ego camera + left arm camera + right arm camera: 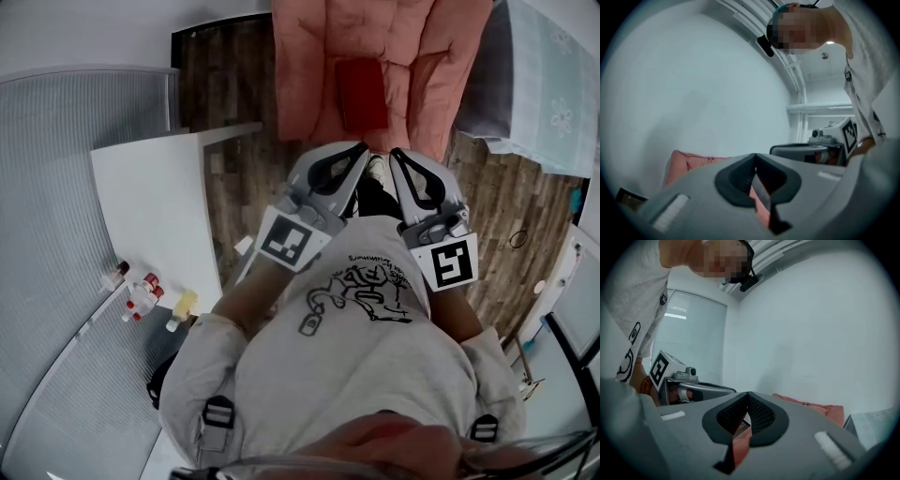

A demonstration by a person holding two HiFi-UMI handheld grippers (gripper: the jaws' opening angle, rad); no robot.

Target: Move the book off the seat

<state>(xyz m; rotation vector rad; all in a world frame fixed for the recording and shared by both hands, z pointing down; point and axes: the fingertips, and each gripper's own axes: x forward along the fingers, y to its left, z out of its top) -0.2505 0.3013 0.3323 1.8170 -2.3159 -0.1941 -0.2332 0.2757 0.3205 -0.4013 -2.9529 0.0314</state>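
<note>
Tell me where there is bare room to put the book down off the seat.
The white table is bare on the end nearer the pink armchair; its other end is crowded with small bottles. The wooden floor between table and armchair is also free.

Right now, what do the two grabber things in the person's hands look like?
Both the left gripper and the right gripper are smooth grey shells that narrow towards the tip, with black ribbed pads inside. Each carries a white cube printed with black square markers. The person wears a light grey shirt with a black drawing on it.
</note>
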